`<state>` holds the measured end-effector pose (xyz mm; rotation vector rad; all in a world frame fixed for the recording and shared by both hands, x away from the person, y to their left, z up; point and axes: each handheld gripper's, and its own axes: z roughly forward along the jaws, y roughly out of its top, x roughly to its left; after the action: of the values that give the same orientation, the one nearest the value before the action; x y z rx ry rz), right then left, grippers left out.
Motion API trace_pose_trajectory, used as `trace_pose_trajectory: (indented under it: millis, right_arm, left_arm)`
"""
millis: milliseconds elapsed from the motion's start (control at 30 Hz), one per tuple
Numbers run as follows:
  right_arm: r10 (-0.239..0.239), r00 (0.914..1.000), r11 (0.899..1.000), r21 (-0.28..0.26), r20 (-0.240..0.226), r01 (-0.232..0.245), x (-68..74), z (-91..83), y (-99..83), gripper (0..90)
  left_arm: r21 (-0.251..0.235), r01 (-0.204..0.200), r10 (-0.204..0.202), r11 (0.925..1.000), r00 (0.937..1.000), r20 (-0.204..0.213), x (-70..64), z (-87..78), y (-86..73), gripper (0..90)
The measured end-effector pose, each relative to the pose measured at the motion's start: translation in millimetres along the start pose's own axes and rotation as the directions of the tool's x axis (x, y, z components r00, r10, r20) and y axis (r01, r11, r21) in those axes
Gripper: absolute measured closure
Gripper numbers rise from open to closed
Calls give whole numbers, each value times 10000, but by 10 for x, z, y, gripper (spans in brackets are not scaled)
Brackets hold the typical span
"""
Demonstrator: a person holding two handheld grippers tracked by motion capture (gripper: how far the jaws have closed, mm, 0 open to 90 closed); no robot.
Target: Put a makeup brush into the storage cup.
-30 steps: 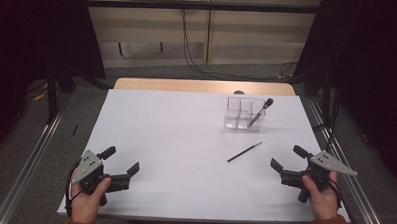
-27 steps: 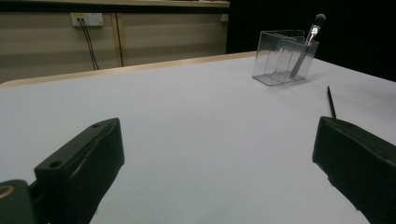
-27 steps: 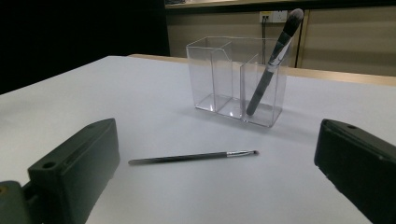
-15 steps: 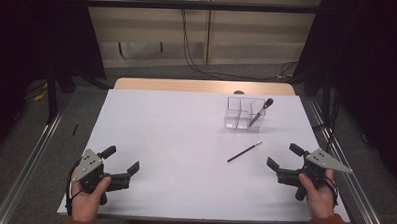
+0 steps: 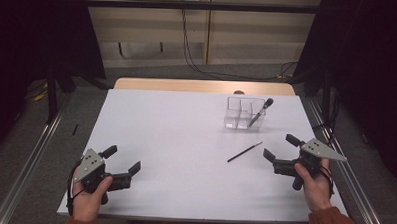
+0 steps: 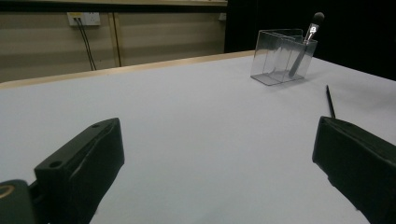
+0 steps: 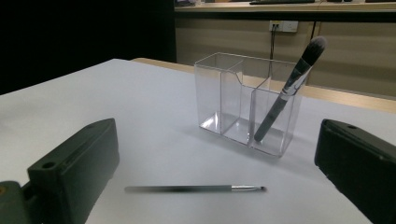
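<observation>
A thin dark brush (image 5: 244,151) lies flat on the white table (image 5: 185,141), right of centre. Beyond it stands a clear divided organizer (image 5: 244,113) with a thick makeup brush (image 5: 260,112) leaning in its right compartment. My right gripper (image 5: 279,147) is open just right of the thin brush, holding nothing. In the right gripper view the thin brush (image 7: 194,188) lies between the jaws, ahead of them, with the organizer (image 7: 238,107) and makeup brush (image 7: 289,88) behind. My left gripper (image 5: 122,159) stands open and empty at the front left. Far off in the left gripper view is the organizer (image 6: 282,58).
The table's wooden far edge (image 5: 202,86) borders a dark floor with cables. Metal rails (image 5: 30,156) run along both sides of the table. Bare white surface spreads between the two grippers.
My right gripper has shifted a little to the left and forward, closer to the thin brush. The left gripper and the objects have stayed put.
</observation>
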<state>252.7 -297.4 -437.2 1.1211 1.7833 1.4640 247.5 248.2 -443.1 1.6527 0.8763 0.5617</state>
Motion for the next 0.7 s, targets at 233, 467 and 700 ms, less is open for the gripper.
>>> trace_pose_trajectory:
  millis: [233, 467, 700]
  right_arm:
    - [-298, 9995, 9994, -150, -75, 296, -9, 99, 56, 3]
    - [-361, 9990, 9993, -111, -257, 359, -23, 225, 138, 0]
    - [-197, 9997, 9998, -33, -136, 197, -68, 338, 235, 0]
  left_arm:
    - [14, -50, 50, 10000, 10000, 25, 16, 0, 0, 22]
    - [68, -134, 134, 9999, 9999, 56, 3, 15, 2, 22]
    - [37, -68, 68, 10000, 10000, 27, 11, 22, 4, 22]
